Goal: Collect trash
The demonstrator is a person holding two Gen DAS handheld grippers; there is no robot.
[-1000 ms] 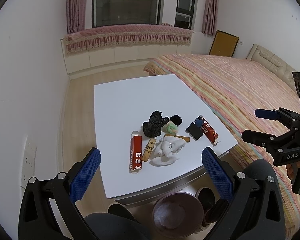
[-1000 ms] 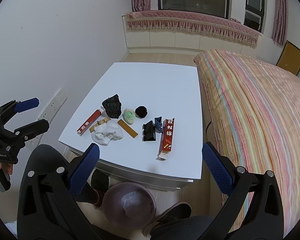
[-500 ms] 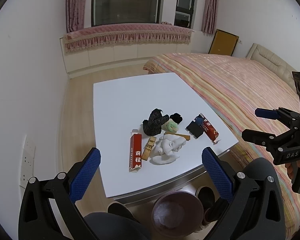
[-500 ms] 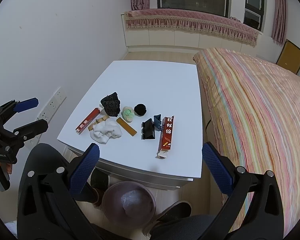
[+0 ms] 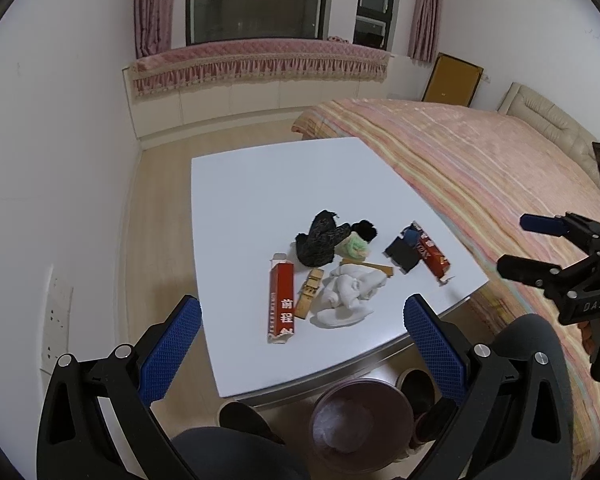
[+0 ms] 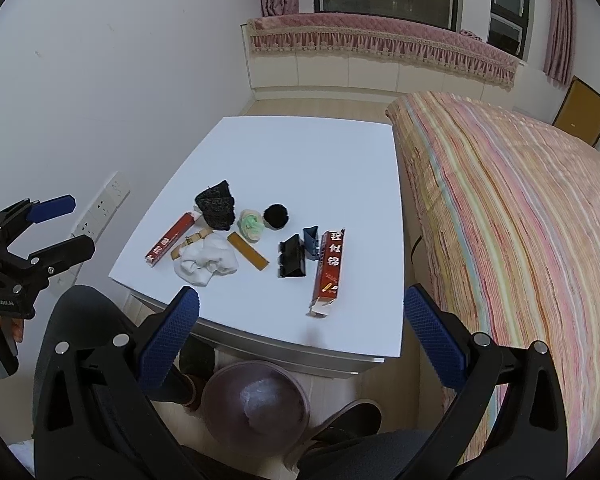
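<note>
Trash lies near the front of a white table (image 5: 260, 184) (image 6: 300, 152): a red carton (image 5: 281, 303) (image 6: 169, 239), a crumpled white tissue (image 5: 348, 296) (image 6: 206, 262), a dark wrapper (image 5: 320, 240) (image 6: 216, 210), a green wad (image 5: 354, 246) (image 6: 252, 224), a black ball (image 5: 365, 229) (image 6: 276, 216), a black box (image 5: 400, 254) (image 6: 292, 257) and a second red carton (image 5: 432, 252) (image 6: 330, 266). A purple bin (image 5: 362, 420) (image 6: 256, 404) stands on the floor below the table edge. My left gripper (image 5: 302, 344) (image 6: 62, 226) and right gripper (image 6: 300, 340) (image 5: 526, 244) hover open above the front edge, holding nothing.
A bed with a striped cover (image 5: 480, 168) (image 6: 520, 208) runs along the table's right side. A white wall with sockets (image 5: 56, 320) (image 6: 104, 200) is on the left. A person's legs and shoes (image 6: 352, 416) are beside the bin. A window seat (image 5: 260, 64) stands at the far wall.
Both views have shifted slightly; the table and trash sit a little differently in frame. No item has moved on the table and both grippers stay open.
</note>
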